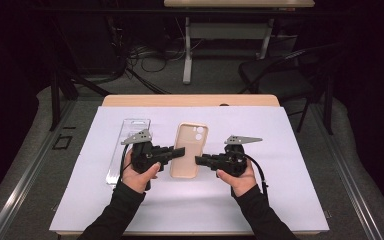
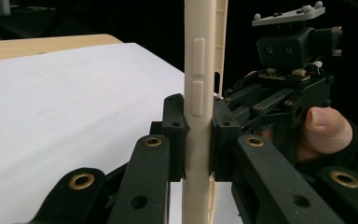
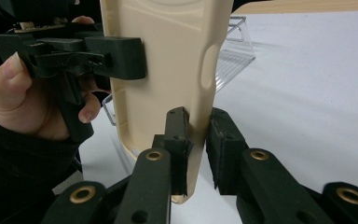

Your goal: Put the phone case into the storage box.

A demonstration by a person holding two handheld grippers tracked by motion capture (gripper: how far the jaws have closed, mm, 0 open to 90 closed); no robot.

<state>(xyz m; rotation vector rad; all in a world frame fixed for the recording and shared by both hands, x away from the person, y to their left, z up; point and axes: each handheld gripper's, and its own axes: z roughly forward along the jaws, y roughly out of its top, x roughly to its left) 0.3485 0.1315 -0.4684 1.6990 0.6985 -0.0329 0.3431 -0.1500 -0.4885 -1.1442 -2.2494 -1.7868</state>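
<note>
— On the white sheet [image 1: 280,200] covering the wooden table [image 1: 190,100], what did we have in hand?

— We had the beige, soft-looking phone case [image 1: 189,150], a rounded rectangle with a camera cut-out at its far end. It sat between our two tools, long axis running away from us. Off to its left lay a clear plastic phone case [image 1: 130,145], untouched.

— Which way did the beige case lie from each tool?

— The left gripper [image 1: 179,152] came at it from the left, the right gripper [image 1: 199,160] from the right, both pointing inward at its near half. We judged both hands about equally near. In the left gripper view, the case [image 2: 198,116] stood edge-on between our jaws with its side buttons facing the camera.

— And the jaws?

— Our left ones were clamped on the case's left edge. In the right gripper view, one pad [image 3: 177,135] pressed the case wall [image 3: 168,60]; the other pad [image 3: 223,140] appeared just off it, so we read that pair as not yet gripping.

— Any brand or writing?

— We could read none on either case or the tools.
</note>
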